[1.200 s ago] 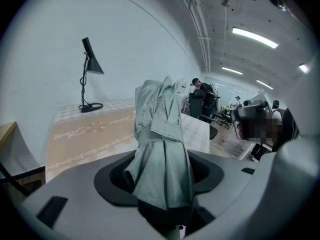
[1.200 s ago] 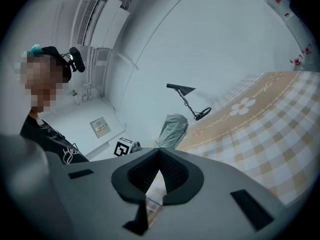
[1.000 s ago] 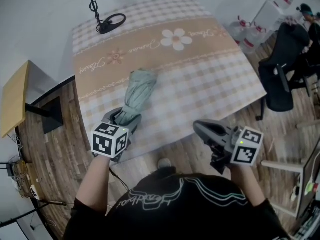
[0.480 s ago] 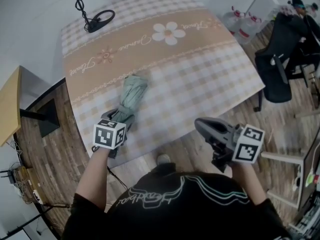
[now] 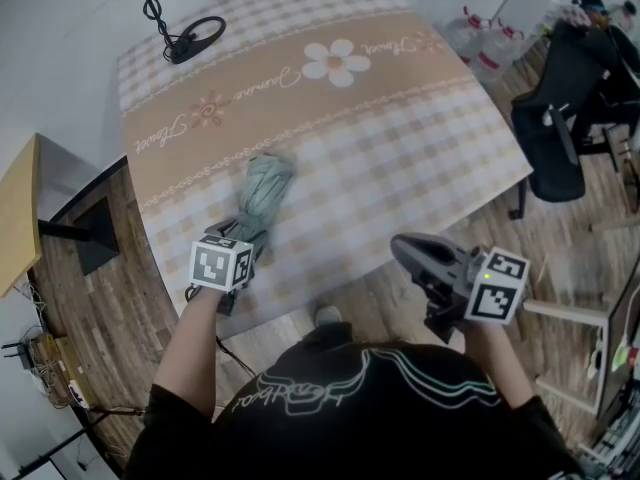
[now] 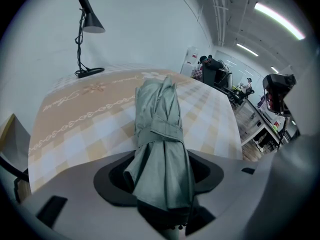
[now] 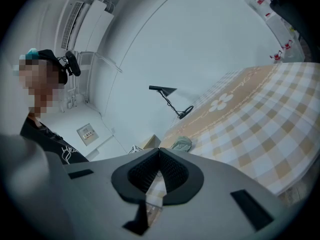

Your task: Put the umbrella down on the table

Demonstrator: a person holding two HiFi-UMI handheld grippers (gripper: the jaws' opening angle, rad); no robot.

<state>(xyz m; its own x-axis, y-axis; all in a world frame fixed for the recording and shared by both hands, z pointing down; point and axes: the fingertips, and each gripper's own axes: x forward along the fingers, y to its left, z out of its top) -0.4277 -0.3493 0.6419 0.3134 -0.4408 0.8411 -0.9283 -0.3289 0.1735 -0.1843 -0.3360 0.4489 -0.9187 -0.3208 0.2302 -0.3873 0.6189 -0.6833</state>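
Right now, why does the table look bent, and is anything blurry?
Head view: wide lens bows the table at its edges; all sharp. Left gripper view: round fisheye, dark corners, umbrella crisp. Right gripper view: same fisheye, lamp small but clear.

- Black short-sleeved T-shirt (image 5: 340, 408) with a pale looping line print across the front.
- Left tongs (image 5: 246, 234): grey body, white cube with black square markers.
- Right tongs (image 5: 396, 247): same build, green light on cube.

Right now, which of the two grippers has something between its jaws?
The left gripper: its jaws clamp the folded grey-green umbrella. The right gripper has its jaws shut on nothing.
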